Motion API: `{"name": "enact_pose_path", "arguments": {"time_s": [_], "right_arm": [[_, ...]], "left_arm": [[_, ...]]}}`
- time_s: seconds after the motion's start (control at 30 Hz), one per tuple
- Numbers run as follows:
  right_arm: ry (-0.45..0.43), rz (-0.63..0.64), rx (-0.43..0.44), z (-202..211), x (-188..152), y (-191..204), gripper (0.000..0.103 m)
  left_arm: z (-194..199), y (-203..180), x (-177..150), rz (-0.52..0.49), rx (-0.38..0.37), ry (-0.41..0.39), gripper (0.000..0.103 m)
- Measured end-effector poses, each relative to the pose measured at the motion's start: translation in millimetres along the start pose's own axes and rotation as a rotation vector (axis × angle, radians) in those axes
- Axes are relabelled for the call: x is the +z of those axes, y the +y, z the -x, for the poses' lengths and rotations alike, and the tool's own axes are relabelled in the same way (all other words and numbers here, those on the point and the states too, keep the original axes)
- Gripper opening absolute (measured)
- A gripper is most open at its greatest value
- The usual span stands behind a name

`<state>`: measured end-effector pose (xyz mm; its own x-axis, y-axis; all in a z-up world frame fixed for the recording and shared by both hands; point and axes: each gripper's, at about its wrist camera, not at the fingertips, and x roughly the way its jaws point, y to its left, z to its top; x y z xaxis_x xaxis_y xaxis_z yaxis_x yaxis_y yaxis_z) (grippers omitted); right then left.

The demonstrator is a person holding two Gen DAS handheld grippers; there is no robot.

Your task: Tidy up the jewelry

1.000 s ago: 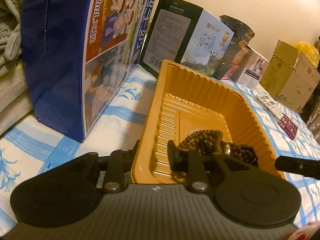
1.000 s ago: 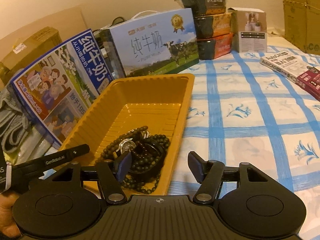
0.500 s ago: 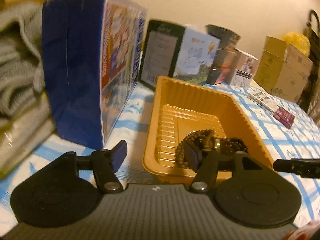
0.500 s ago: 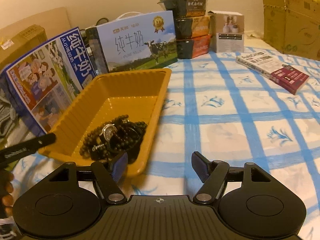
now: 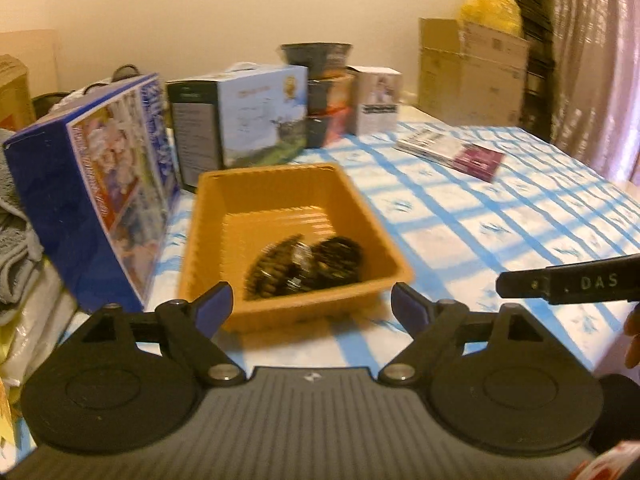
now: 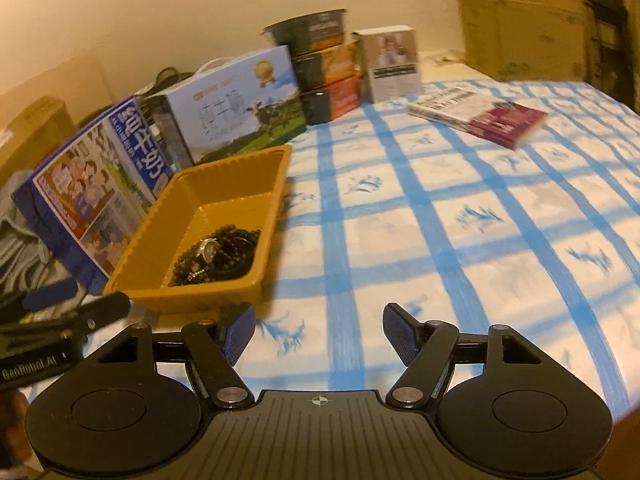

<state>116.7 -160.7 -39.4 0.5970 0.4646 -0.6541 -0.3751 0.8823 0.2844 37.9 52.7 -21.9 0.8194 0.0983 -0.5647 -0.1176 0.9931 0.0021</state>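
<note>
Beads (image 6: 218, 254) in the orange tray (image 6: 240, 168) look light and limp; better to pinch one strand. Left gripper (image 5: 312, 306), jaws just opening wide, and right gripper (image 6: 318, 334) are both empty.

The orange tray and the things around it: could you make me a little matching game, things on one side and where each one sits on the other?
Things:
1. bead bracelets
2. book
3. blue milk carton
4. orange tray

Places:
A. lying flat, apart from the rest, on the far side of the checked cloth
B. standing beside the tray's long side
C. heaped inside the tray, at its near end
D. on the cloth, in front of the cow-picture milk box

Pairs: 1-C, 2-A, 3-B, 4-D
</note>
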Motion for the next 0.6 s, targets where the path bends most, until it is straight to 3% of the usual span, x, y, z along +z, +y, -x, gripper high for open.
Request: {"name": "enact_pose_path", "arguments": {"time_s": [0.33, 0.6], "right_arm": [[-0.023, -0.032, -0.098, 55, -27, -9, 0.071], [-0.039, -0.019, -0.080, 87, -37, -3, 0.071]], "left_arm": [[44, -42, -17, -0.087, 0.037, -0.033, 0.093], [67, -44, -10, -0.031, -0.036, 0.025, 0.093]]}}
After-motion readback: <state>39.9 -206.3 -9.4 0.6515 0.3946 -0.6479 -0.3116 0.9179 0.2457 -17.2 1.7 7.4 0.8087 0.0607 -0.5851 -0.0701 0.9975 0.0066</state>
